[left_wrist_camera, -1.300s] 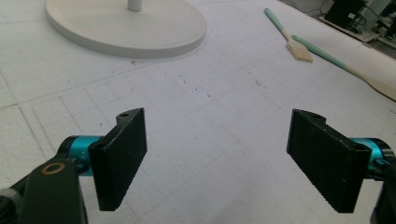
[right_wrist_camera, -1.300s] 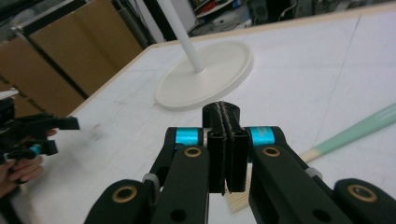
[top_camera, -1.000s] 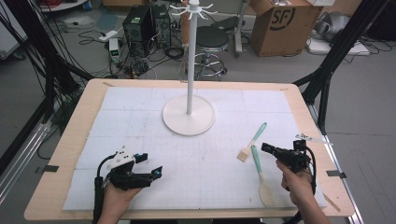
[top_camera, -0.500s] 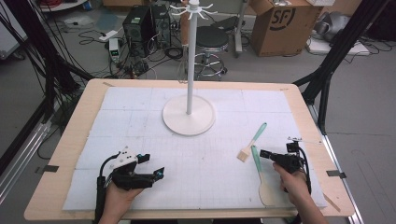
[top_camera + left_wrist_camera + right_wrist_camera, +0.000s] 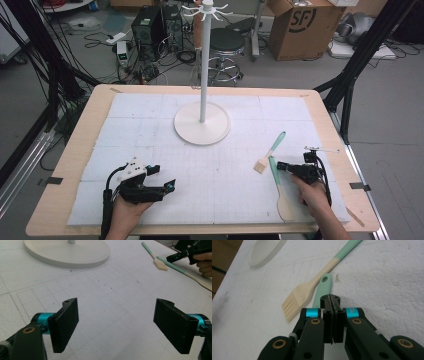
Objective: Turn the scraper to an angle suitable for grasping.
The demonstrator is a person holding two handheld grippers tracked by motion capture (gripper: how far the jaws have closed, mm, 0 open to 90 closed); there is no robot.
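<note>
The wooden spoon (image 5: 279, 189) lies flat on the white foam mat (image 5: 150, 125) near the table's right front corner, its pale bowl toward the person and its mint-green handle pointing away toward the stand. It looks light and stiff, a slim painted handle that may be a little slick between hard pads. I would take it on the green handle below the hanging hole, across the narrow width, since the bowl is broad and lies close to the mat.

Going by size: the wooden table (image 5: 75, 150) carries the mat, and on the mat stands the white hanging stand (image 5: 202, 122), a round base with a tall post and hooks at the top, well apart from the spoon. Just beside the spoon's handle end lies a pastry brush (image 5: 269, 152), mint handle and pale bristles. In the right gripper view the brush head sits almost against the spoon's handle, so it is the one thing likely to be knocked or caught in a grab.

The right gripper (image 5: 281, 166) sits low at the spoon's handle end with its jaws pressed together on nothing. The left gripper (image 5: 165, 186) rests at the mat's front left, jaws spread wide with bare mat between them.
</note>
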